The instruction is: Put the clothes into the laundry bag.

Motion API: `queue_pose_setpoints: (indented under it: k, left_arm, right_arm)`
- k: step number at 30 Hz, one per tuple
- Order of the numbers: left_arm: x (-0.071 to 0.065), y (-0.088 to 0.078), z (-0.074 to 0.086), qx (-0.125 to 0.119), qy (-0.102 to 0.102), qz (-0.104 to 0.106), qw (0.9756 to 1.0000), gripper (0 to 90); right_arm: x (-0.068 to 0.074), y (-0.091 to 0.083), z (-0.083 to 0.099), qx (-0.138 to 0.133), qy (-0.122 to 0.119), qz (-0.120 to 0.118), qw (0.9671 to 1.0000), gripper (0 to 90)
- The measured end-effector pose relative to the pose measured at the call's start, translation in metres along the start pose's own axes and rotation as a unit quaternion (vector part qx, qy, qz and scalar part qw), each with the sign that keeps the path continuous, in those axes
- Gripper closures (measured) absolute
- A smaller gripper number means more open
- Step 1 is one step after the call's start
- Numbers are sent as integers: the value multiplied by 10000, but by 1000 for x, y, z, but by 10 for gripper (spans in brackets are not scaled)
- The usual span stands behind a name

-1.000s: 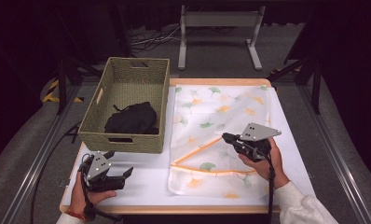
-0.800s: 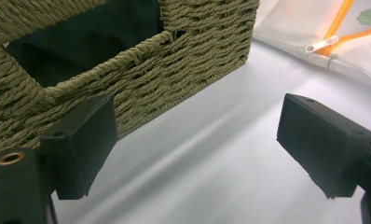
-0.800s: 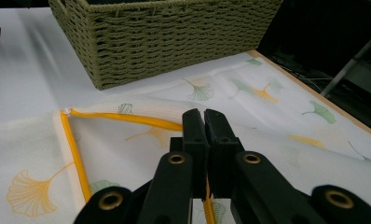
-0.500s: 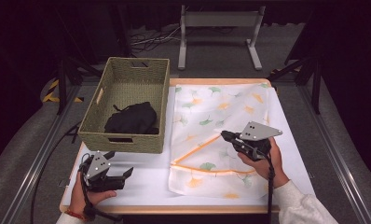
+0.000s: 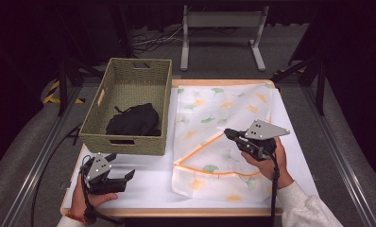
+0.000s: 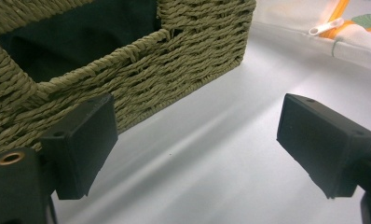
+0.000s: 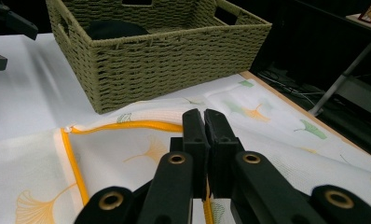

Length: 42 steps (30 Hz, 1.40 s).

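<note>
A white mesh bag (image 5: 213,111) printed with ginkgo leaves lies on the right half of the white table (image 5: 148,182). Its orange zipper edge (image 5: 200,147) runs up to my right gripper (image 5: 227,133). In the right gripper view the jaws (image 7: 203,114) are shut together, with the orange edge (image 7: 127,126) passing in beneath them. My left gripper (image 5: 122,166) rests at the front left, open and holding nothing. In the left gripper view its gap (image 6: 197,135) has bare table in it, and the bag's zipper pull (image 6: 326,27) lies farther off.
A woven green basket (image 5: 124,142) stands at the back left with a black garment (image 5: 132,120) inside. Its corner (image 6: 183,51) is close in front of my left gripper. A metal stand (image 5: 221,21) is on the floor behind the table.
</note>
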<state>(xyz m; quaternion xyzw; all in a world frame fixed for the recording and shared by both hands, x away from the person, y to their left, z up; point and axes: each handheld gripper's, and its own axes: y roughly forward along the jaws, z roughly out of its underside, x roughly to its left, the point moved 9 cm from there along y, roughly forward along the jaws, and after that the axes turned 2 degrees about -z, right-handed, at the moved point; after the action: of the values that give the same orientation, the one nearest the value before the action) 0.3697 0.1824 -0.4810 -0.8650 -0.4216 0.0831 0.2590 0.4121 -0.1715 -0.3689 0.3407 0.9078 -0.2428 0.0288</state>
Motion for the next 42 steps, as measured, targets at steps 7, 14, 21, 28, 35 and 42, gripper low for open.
queue_pose_setpoints:
  k: [7,14,21,28,35,42]
  left_arm:
    - [-1,1,-1,24,-10,38,10000,128]
    - [2,0,-3,-7,-5,-15,10000,127]
    - [10,-9,-20,-103,68,-76,9999,112]
    - [19,-17,-40,-228,95,-90,9997,91]
    - [25,-19,-56,-293,164,-58,9994,79]
    - [32,-14,-71,-230,226,-29,9995,62]
  right_arm:
    - [1,1,-4,-52,20,-20,10000,885]
    - [1,1,-8,-92,18,-17,10000,884]
    - [-2,1,-9,-94,45,15,9999,885]
    - [-2,2,-10,-118,35,13,9999,885]
    - [0,4,-10,-104,34,-17,9999,884]
    - [1,4,-9,-83,22,-40,10000,884]
